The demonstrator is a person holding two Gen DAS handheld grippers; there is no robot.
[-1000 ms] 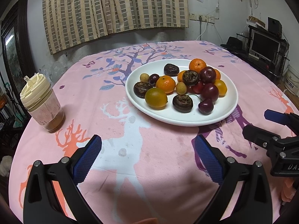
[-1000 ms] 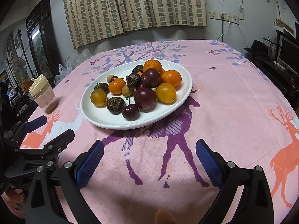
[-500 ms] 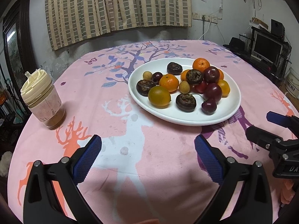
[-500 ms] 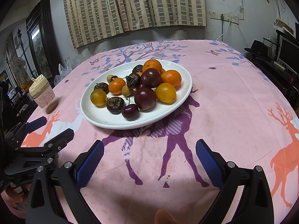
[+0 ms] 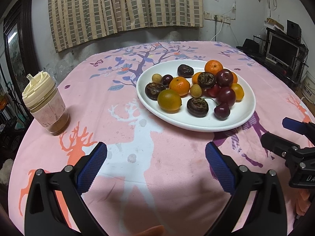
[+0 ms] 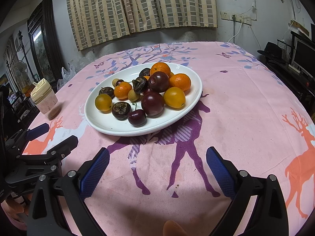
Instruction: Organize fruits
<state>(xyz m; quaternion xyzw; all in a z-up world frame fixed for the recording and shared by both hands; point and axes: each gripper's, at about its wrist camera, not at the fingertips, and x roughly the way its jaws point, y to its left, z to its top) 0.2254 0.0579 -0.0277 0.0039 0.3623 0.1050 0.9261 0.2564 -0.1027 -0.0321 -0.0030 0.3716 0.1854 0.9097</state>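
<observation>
Left gripper (image 5: pixel 156 161) and right gripper (image 6: pixel 157 163) both spread wide, empty, short of white fruit plate (image 6: pixel 189 106).

Fruits (image 5: pixel 196 90) on plate (image 5: pixel 244 118); cup (image 5: pixel 46 108) well apart to its left

Dim indoor light, sharp, fisheye-warped edges.

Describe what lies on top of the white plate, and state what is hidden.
The white plate holds oranges, dark plums, a cherry and brown fruits. Fruit beneath the pile is mostly covered.
</observation>
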